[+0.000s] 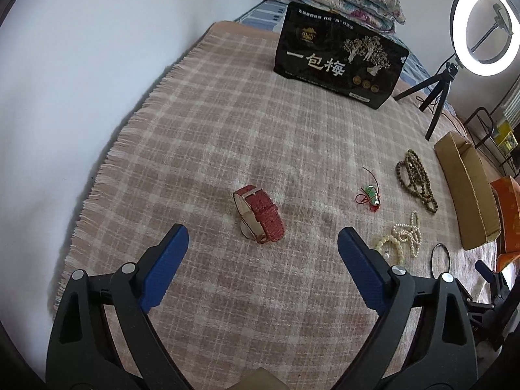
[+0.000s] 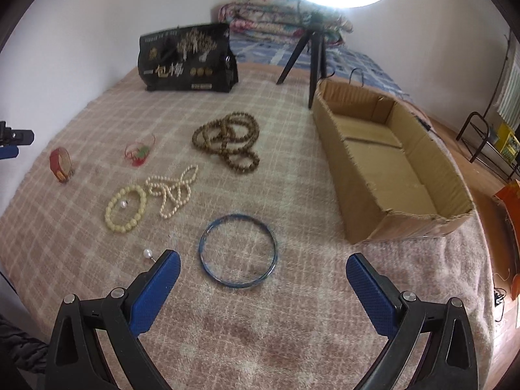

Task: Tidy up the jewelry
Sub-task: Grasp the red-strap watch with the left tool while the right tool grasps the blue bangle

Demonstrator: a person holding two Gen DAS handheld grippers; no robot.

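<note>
The left gripper (image 1: 263, 243) hangs with jaws apart over the red watch (image 1: 259, 213), which lies alone on the bed's plaid blanket (image 1: 201, 136). The right gripper (image 2: 263, 269), also spread wide, straddles the blue bangle (image 2: 238, 251). The open cardboard box (image 2: 364, 208), just beside the bangle, looks empty, likely placed as the collecting bin. Bead strands (image 2: 227, 141) and pearls (image 2: 174, 191) lie scattered between the watch and the box.

Blanket (image 2: 292, 325): fuzzy woven plaid cloth, matt. Cardboard box (image 2: 364, 214): raw brown paperboard, ragged edges. Watch (image 1: 258, 213): coarse red fabric strap, shiny metal case. Bangle (image 2: 238, 250): thin glossy ring. Brown beads (image 2: 227, 139): wood-like, matt. Pearl strand (image 2: 174, 191): smooth, glossy. Black bag (image 1: 338, 55): glossy foil.
</note>
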